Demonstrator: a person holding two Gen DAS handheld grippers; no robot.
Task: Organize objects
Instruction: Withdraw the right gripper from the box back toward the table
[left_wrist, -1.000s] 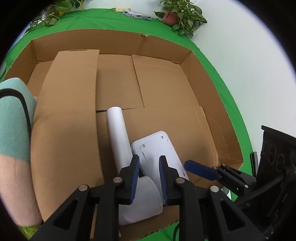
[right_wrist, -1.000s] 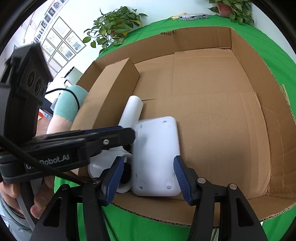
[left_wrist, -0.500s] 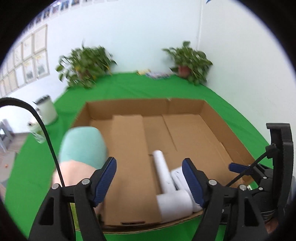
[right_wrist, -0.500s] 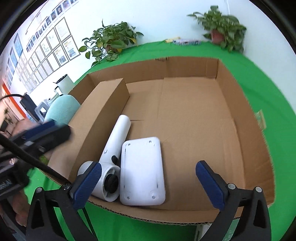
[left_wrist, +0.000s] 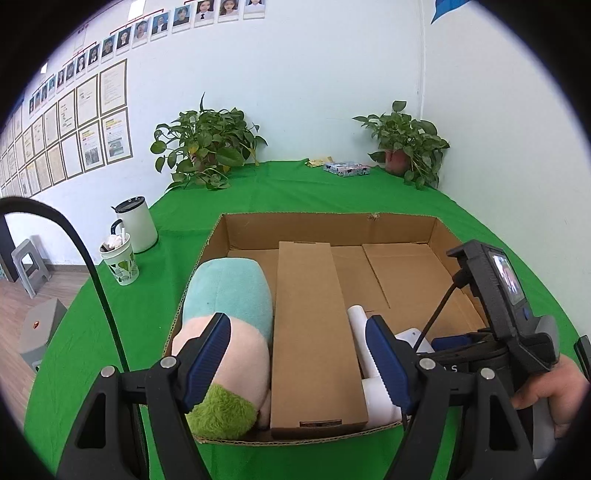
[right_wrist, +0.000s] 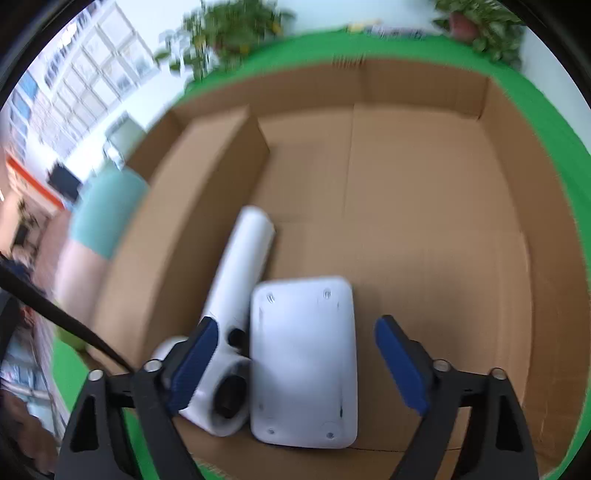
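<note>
A big open cardboard tray sits on the green table. Inside lie a teal, pink and green plush toy, a long closed cardboard box, a white hair dryer and a flat white device. My left gripper hangs open above the tray's near end, over the long box, with nothing between its fingers. My right gripper points down over the white device. Its jaws are closing, the pads stand clear of the device's sides, and its picture is blurred by motion.
Two potted plants and a small patterned box stand at the table's back. A white jug and a paper cup stand left of the tray. Grey stools are on the floor at left.
My left gripper opened, rose and drew back from the hair dryer. My right gripper let go of the white device, opened wide, then narrowed and came down closer over it.
</note>
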